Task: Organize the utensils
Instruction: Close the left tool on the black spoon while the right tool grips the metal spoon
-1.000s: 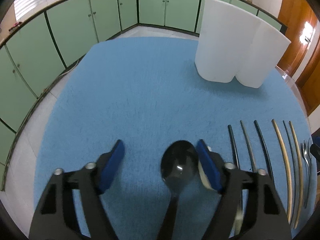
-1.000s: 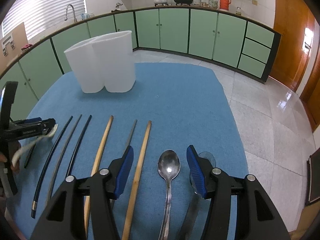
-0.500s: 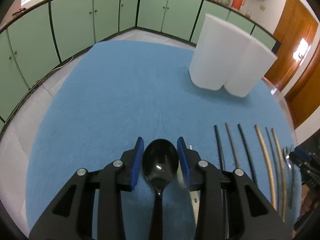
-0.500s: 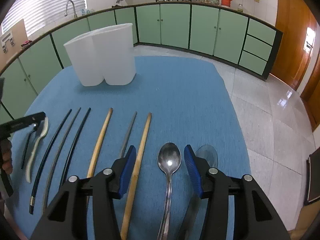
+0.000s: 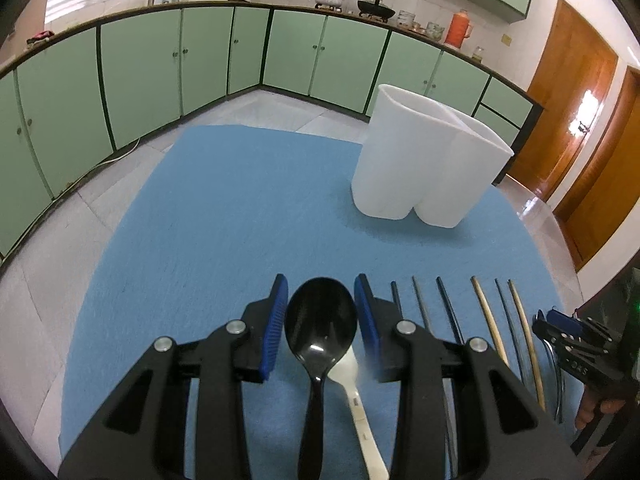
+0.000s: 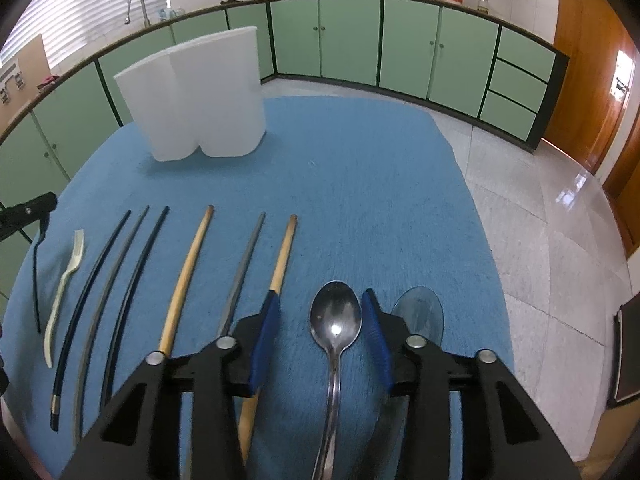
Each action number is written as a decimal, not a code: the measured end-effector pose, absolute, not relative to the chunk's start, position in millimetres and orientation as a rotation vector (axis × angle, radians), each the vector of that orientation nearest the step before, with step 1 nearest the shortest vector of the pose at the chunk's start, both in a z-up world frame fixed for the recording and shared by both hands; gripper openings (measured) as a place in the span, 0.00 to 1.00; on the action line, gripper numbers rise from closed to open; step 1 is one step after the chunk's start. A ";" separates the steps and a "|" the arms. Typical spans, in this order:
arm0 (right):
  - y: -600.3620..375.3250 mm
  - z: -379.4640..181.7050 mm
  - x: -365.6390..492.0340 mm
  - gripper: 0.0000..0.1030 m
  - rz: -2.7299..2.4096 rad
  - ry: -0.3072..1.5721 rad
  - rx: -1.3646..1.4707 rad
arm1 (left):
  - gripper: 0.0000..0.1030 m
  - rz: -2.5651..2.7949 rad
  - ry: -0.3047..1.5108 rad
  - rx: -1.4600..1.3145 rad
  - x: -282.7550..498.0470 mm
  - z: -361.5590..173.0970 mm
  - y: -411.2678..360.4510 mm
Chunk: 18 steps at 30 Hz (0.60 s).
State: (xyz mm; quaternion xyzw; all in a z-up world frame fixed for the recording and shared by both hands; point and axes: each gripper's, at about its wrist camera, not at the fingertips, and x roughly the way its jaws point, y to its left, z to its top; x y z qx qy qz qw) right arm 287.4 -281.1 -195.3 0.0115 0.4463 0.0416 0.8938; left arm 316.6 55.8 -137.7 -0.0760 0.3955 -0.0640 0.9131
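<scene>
Six chopsticks (image 6: 182,276), three spoons (image 6: 335,320), one fork (image 6: 64,292)

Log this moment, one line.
left gripper shut on black spoon | right gripper open around metal spoon | chopsticks on blue cloth

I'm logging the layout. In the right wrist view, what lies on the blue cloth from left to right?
Cream plastic fork → three dark chopsticks → wooden chopstick → grey chopstick → wooden chopstick → metal spoon → clear spoon.

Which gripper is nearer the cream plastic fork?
Left. The left gripper is right over the cream plastic fork; the right gripper sits across the chopsticks.
</scene>
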 end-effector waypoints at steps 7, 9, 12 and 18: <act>-283.4 -200.6 297.2 0.32 0.082 0.954 0.011 | 0.32 -0.146 0.804 -0.150 316.3 -134.2 49.8; -283.3 -200.2 297.0 0.28 0.089 0.958 0.006 | 0.32 -0.154 0.798 -0.148 315.0 -131.6 47.1; -284.1 -199.3 295.7 0.27 0.098 0.961 0.005 | 0.32 -0.158 0.790 -0.143 312.4 -128.0 44.3; -288.8 -182.7 281.7 0.27 0.118 0.905 0.037 | 0.32 -0.159 0.766 -0.138 304.4 -118.5 41.1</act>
